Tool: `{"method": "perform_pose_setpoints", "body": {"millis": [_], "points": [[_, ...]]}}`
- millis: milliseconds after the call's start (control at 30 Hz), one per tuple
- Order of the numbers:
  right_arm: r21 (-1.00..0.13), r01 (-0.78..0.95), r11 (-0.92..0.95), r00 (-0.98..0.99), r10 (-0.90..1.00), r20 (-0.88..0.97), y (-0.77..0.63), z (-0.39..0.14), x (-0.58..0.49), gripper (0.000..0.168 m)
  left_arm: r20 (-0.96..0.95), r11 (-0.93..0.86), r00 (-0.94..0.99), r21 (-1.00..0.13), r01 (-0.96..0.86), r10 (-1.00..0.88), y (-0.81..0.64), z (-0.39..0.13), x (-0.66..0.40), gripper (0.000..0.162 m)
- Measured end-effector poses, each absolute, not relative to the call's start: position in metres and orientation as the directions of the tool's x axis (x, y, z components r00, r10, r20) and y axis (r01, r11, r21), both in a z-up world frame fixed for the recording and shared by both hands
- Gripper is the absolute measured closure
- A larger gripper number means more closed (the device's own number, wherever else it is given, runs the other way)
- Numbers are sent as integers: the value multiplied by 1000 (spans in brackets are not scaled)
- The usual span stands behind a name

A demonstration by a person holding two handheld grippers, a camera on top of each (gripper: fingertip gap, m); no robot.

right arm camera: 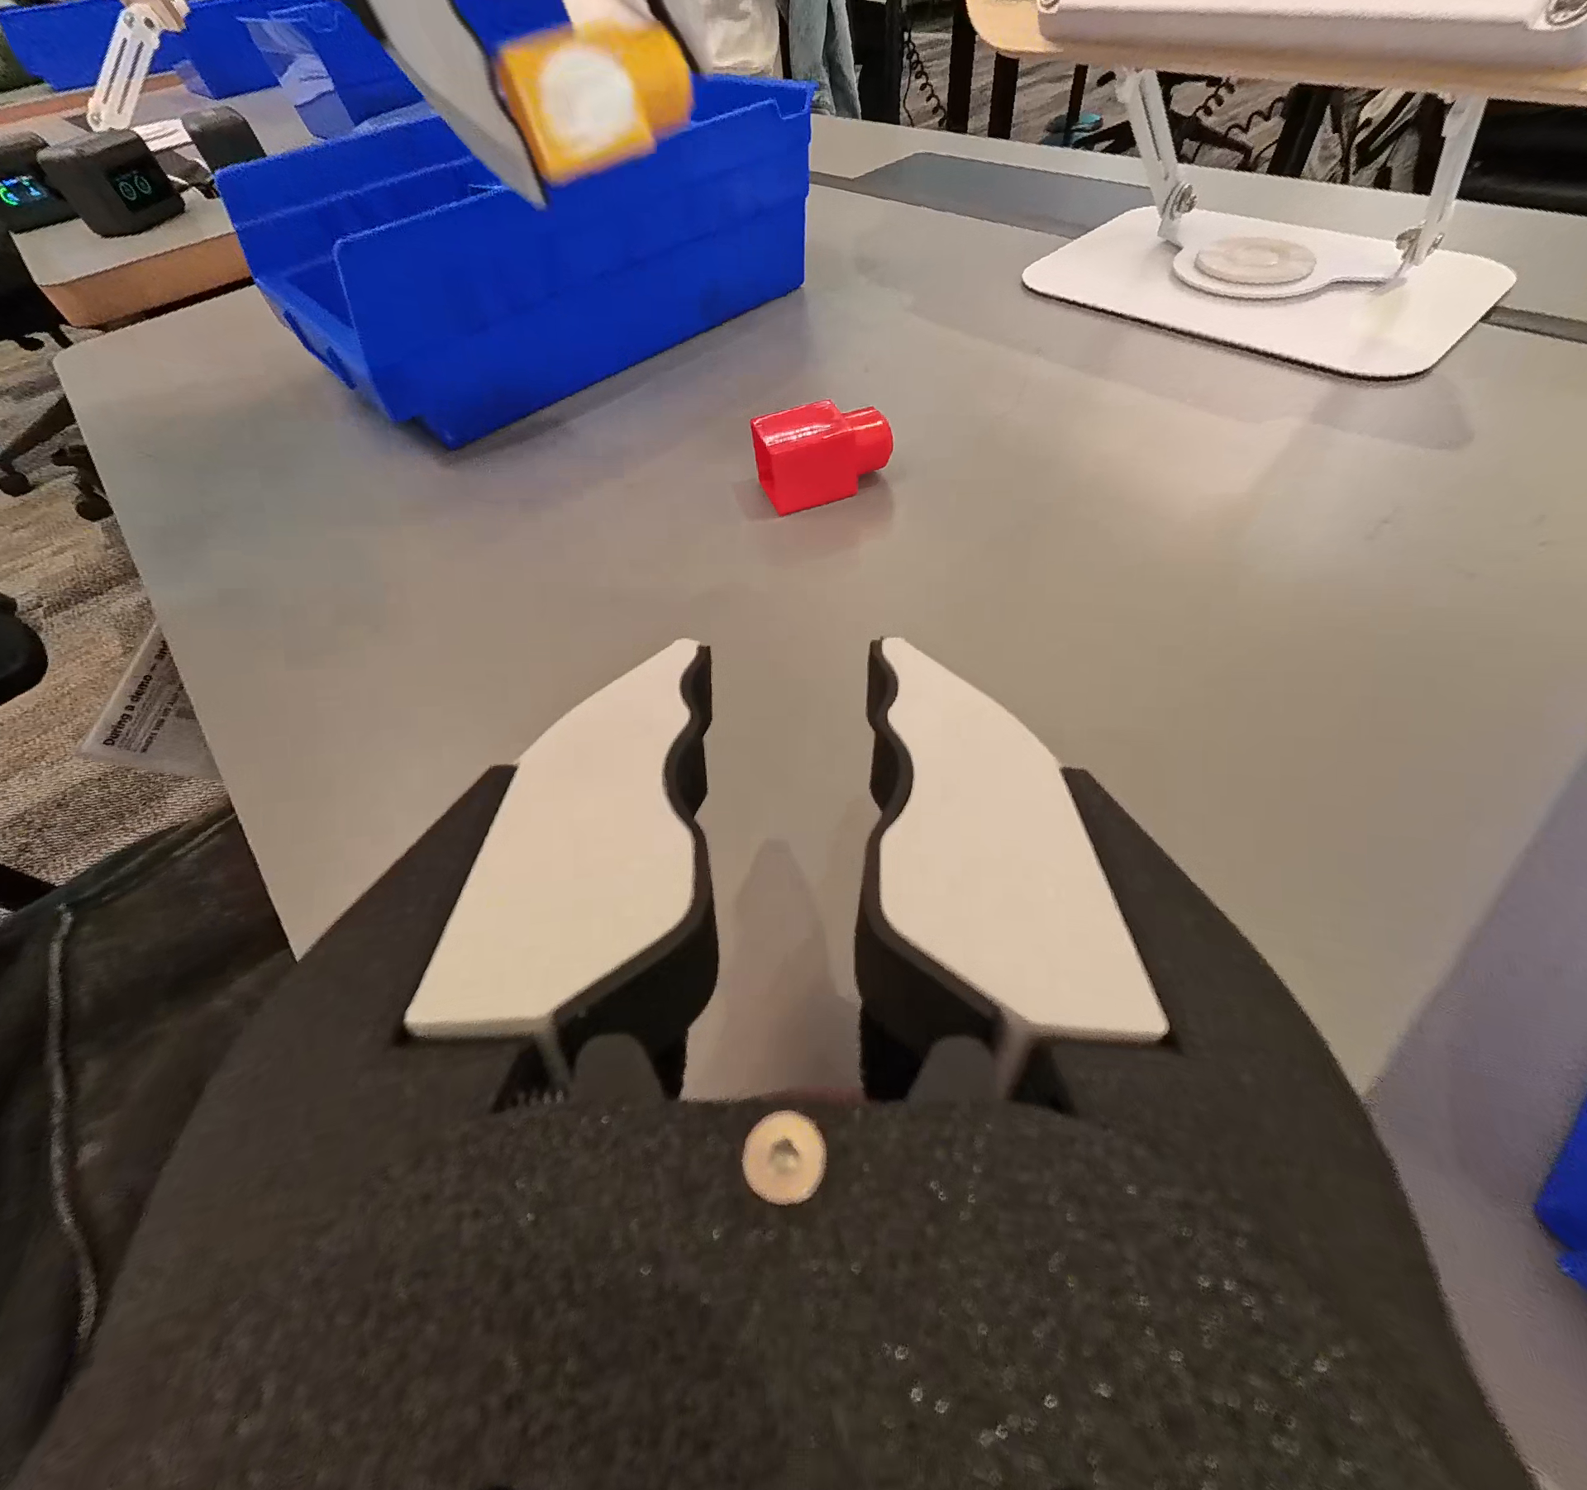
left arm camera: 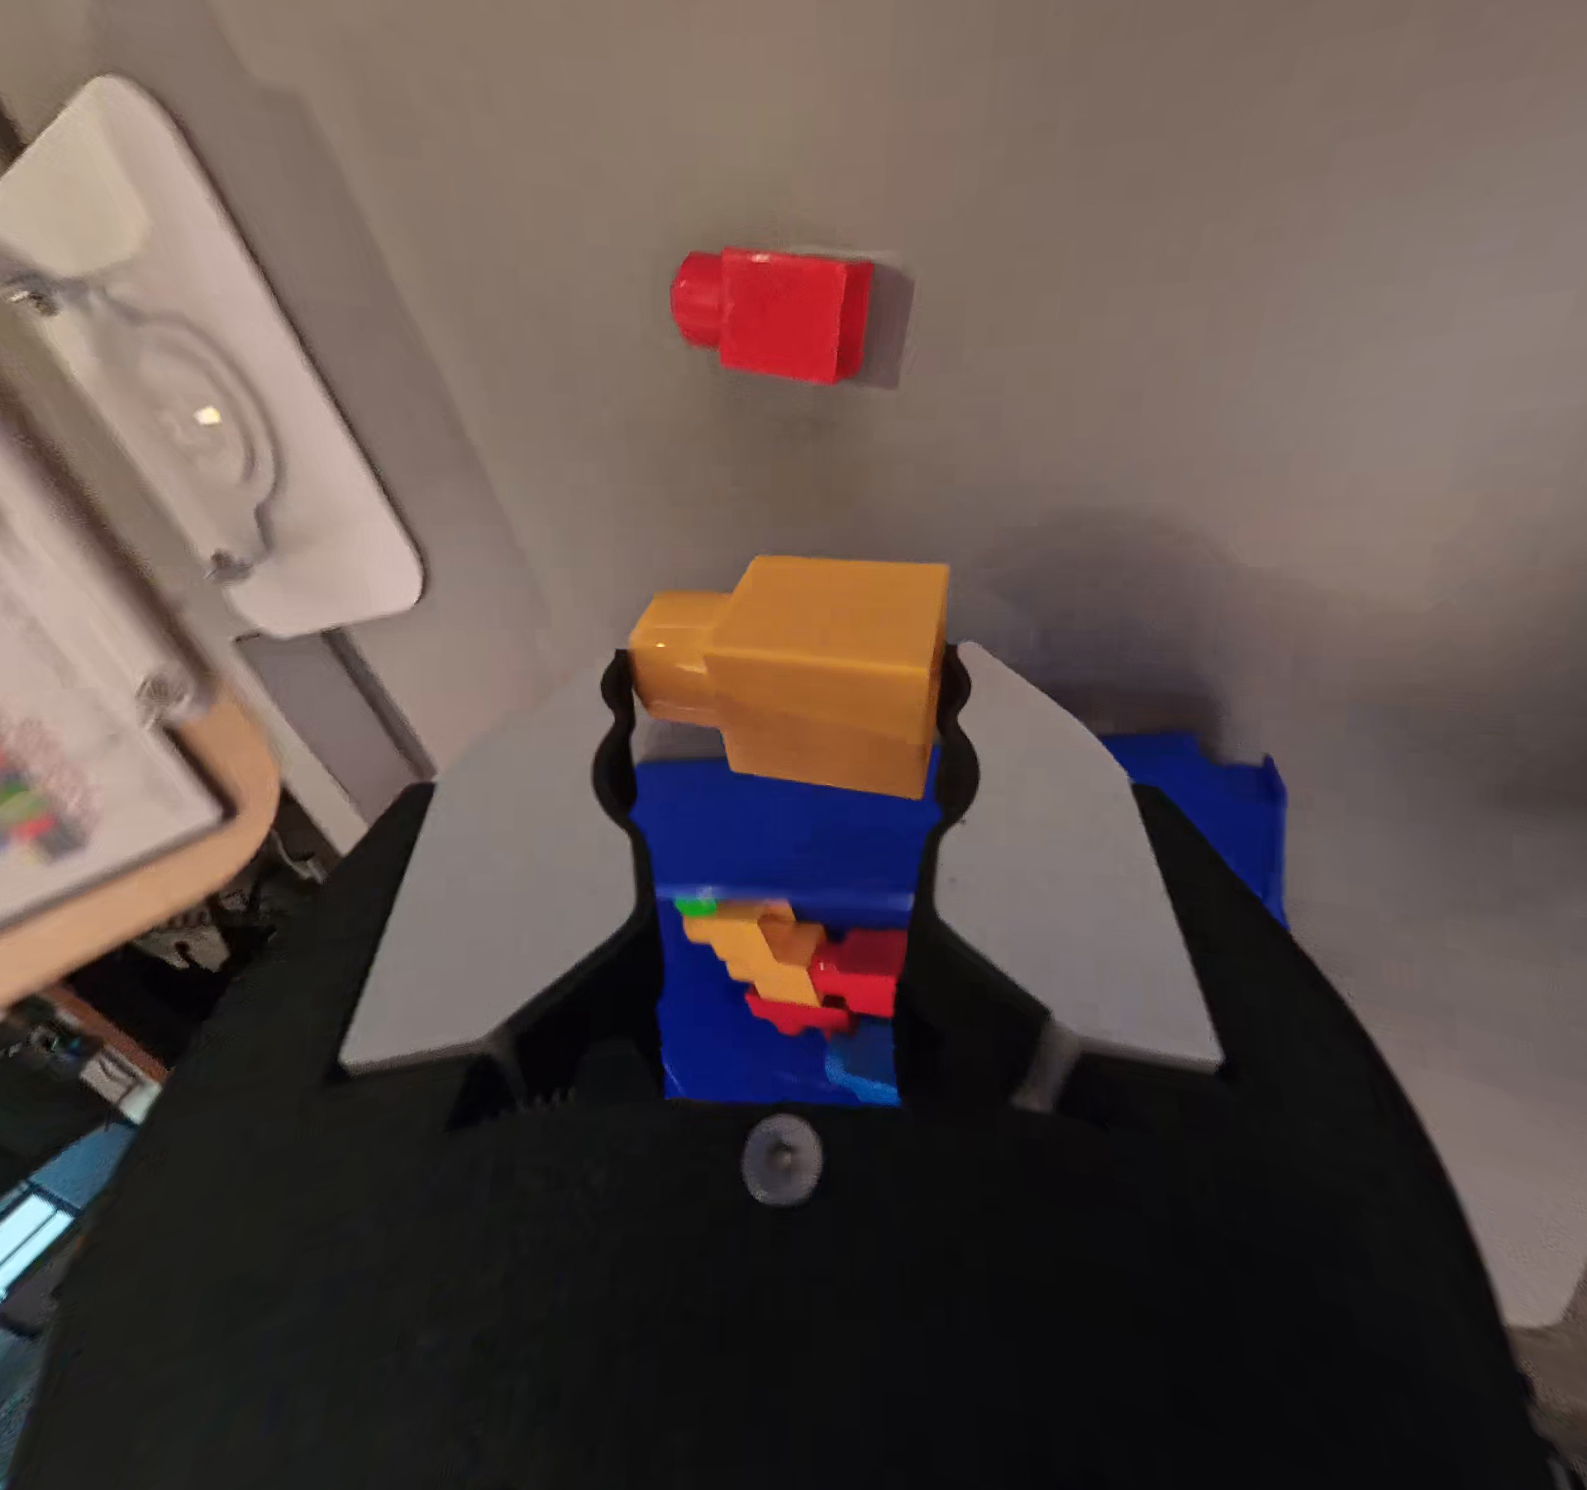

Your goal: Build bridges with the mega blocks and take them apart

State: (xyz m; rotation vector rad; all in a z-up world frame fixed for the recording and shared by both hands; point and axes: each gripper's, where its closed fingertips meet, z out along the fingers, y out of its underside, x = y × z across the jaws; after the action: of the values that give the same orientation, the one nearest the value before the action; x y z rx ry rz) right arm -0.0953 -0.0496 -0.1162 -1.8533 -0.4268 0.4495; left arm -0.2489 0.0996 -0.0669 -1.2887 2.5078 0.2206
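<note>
Left wrist view: the left gripper (left arm camera: 786,676) is closed on a yellow block (left arm camera: 816,667), one pad against the stud end and the other against the opposite face, and holds it in the air above the blue bin (left arm camera: 773,839). Loose yellow, red and blue blocks (left arm camera: 807,968) lie in the bin below. Beyond the held block, a red block (left arm camera: 773,314) lies on its side on the grey table (left arm camera: 1202,247), well apart from the bin; a white stand base (left arm camera: 283,436) sits at the left edge. Right wrist view, from left to right: the blue bin (right arm camera: 550,307) rests at the far left of the table (right arm camera: 1116,590), with the left gripper (right arm camera: 592,105) and the blurred yellow block (right arm camera: 592,96) above it; the red block (right arm camera: 816,453) lies alone near the centre; the white stand base (right arm camera: 1271,290) stands at the far right. The right gripper (right arm camera: 790,667) hovers low over the table, fingers parted and empty, well short of the red block.
</note>
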Motion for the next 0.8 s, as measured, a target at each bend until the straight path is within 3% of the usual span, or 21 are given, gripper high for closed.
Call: {"method": "perform_pose_setpoints", "body": {"millis": [133,333,800], "points": [[-950,73,-304,867,491,-90,-48,-116,-92,134,-214,617,-614,63,-785,-759,107,-125,-224,94],[-947,86,-310,868,490,-82,-51,-121,-91,134,-208,642,-651,120,-758,-730,135,-171,-212,94],[-943,66,-326,865,489,-108,-53,-122,-89,135,-208,701,-708,117,-703,-675,132,-188,-196,94]]}}
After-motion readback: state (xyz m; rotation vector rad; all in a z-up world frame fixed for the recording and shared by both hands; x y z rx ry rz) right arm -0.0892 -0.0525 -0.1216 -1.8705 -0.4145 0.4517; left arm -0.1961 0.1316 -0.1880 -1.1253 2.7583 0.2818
